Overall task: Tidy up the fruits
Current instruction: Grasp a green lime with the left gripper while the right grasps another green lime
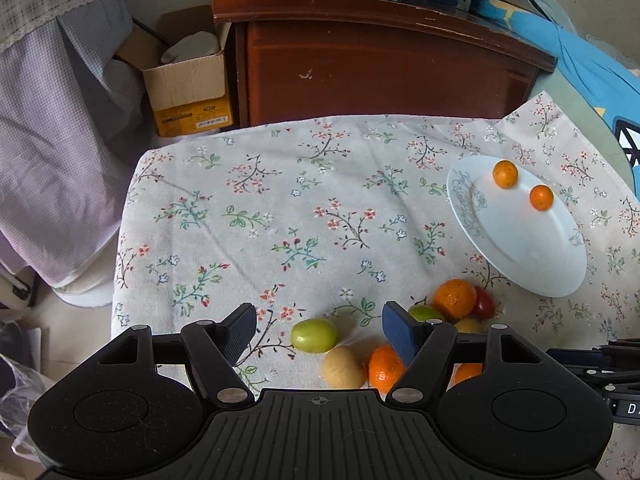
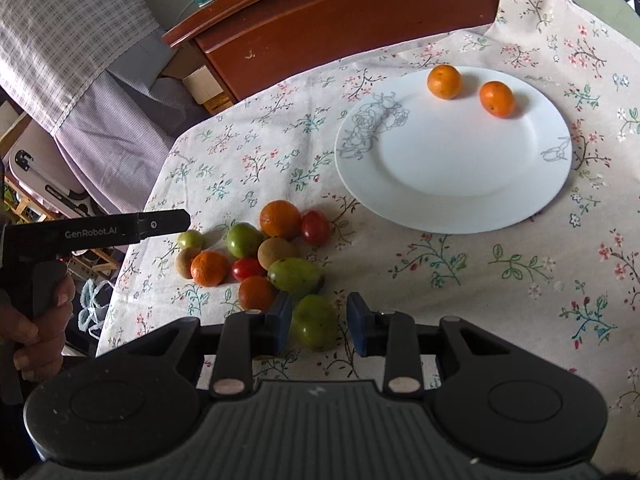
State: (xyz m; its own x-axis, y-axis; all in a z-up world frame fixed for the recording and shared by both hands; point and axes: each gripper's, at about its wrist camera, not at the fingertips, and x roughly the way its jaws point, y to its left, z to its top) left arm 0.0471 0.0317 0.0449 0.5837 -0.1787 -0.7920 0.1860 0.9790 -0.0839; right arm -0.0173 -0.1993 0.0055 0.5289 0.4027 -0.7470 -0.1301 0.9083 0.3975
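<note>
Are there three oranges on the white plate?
No, only two small oranges sit on the white plate; the other fruit lies in a pile on the tablecloth.

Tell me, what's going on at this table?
A person holding two handheld grippers is sorting fruit on a floral tablecloth. Two small orange citrus fruits already sit on the round white plate. The right gripper has a green fruit between its fingers; the left gripper hangs open over the pile.
</note>
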